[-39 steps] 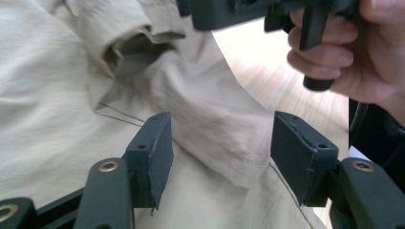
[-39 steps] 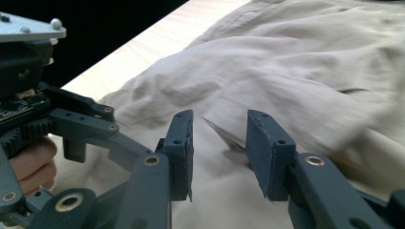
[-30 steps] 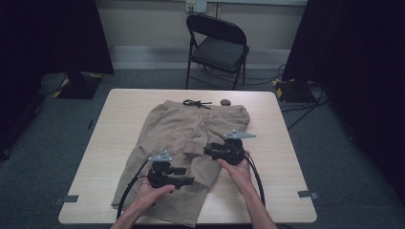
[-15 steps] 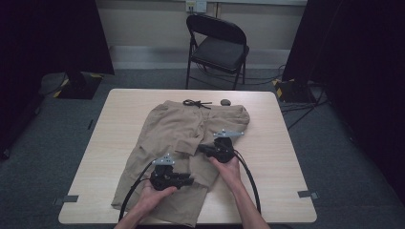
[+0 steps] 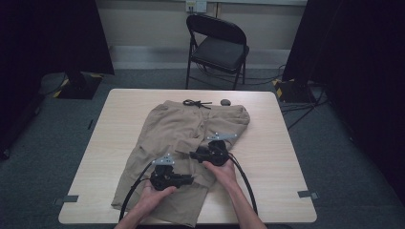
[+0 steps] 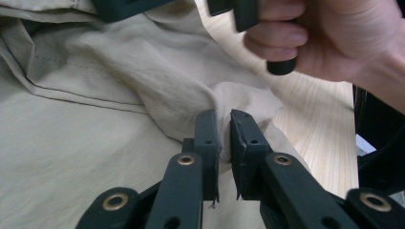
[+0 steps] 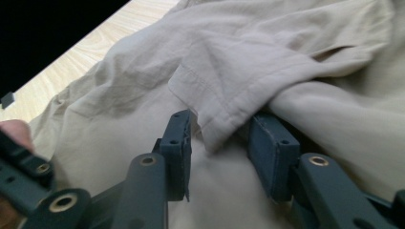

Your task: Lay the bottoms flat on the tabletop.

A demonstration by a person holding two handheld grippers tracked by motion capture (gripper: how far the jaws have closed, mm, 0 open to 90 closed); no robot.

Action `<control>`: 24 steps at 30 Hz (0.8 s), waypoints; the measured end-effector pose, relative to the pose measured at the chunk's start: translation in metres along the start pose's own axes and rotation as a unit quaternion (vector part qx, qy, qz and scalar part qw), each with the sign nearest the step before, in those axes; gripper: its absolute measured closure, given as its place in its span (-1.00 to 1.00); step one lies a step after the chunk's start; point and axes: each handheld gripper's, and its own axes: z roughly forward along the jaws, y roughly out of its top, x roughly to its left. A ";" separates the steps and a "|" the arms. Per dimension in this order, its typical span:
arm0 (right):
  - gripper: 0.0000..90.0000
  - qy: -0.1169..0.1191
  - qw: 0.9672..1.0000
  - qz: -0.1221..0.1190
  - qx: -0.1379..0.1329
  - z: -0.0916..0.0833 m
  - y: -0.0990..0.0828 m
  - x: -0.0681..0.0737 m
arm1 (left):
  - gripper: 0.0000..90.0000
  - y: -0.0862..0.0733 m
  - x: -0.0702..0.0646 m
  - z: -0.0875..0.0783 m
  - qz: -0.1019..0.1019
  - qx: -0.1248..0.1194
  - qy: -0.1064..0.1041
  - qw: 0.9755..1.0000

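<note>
Khaki shorts (image 5: 174,126) lie spread on the wooden table (image 5: 286,143), one leg folded over. My left gripper (image 5: 190,180) rests on the near leg. Its jaws have just been closing and now pinch a bunched fold of the fabric (image 6: 239,98) between the pads, so my left gripper (image 6: 225,119) is shut on it. My right gripper (image 5: 194,155) sits just beyond it at the crotch. Its jaws have just been opening: my right gripper (image 7: 222,126) stands open astride a hemmed flap (image 7: 215,102), the pads clear of the cloth. The person's right hand (image 6: 334,43) is close by.
A black drawstring (image 5: 197,103) and a small dark round object (image 5: 225,102) lie at the waistband by the table's far edge. A black folding chair (image 5: 217,45) stands behind the table. Bare wood shows left and right of the shorts.
The right hand has shifted left and nearer to the left gripper, over the shorts. The left hand has stayed where it was.
</note>
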 end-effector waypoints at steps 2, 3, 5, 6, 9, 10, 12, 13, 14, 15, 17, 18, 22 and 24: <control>0.62 -0.001 1.000 0.005 0.000 0.007 -0.001 -0.001 | 0.82 0.000 0.000 -0.001 0.000 -0.001 0.001 1.000; 0.77 -0.002 1.000 0.004 -0.002 0.008 -0.001 0.000 | 0.82 0.000 0.000 -0.001 0.001 -0.001 0.002 1.000; 0.94 0.002 1.000 -0.004 -0.012 0.006 0.000 0.002 | 0.82 0.000 0.001 -0.002 0.000 -0.001 0.002 1.000; 0.95 0.003 1.000 -0.007 -0.018 0.002 0.001 0.004 | 0.82 0.000 0.001 -0.002 0.000 -0.002 0.001 1.000; 0.96 0.003 0.999 -0.015 -0.036 -0.012 0.007 0.006 | 0.82 0.001 0.000 -0.003 0.001 -0.005 0.002 1.000; 0.96 0.001 0.999 -0.016 -0.041 -0.018 0.009 0.006 | 0.82 0.001 -0.001 -0.003 0.001 -0.005 0.003 1.000; 0.96 -0.003 0.998 -0.021 -0.055 -0.034 0.014 0.005 | 0.82 0.001 -0.003 -0.003 0.007 -0.003 0.008 1.000; 0.96 -0.004 0.998 -0.023 -0.059 -0.040 0.015 0.005 | 0.82 0.002 -0.004 -0.003 0.011 -0.002 0.007 1.000; 0.96 -0.008 0.997 -0.024 -0.066 -0.049 0.018 0.004 | 0.82 0.002 -0.006 -0.003 0.012 -0.004 0.007 1.000; 0.96 -0.010 0.997 -0.028 -0.072 -0.056 0.020 0.003 | 0.82 0.003 -0.006 -0.003 0.015 -0.004 0.008 1.000; 0.96 -0.016 0.996 -0.026 -0.081 -0.069 0.022 0.002 | 0.82 0.003 -0.009 -0.002 0.021 -0.002 0.012 1.000; 0.96 -0.019 0.996 -0.027 -0.085 -0.076 0.023 0.000 | 0.82 0.003 -0.010 -0.001 0.018 -0.003 0.010 1.000; 0.96 -0.046 0.994 -0.019 -0.098 -0.100 0.022 -0.014 | 0.82 0.003 -0.011 0.001 0.027 0.005 0.013 1.000; 0.96 -0.058 0.993 -0.012 -0.100 -0.108 0.019 -0.022 | 0.81 0.002 -0.010 0.002 0.027 0.007 0.017 0.999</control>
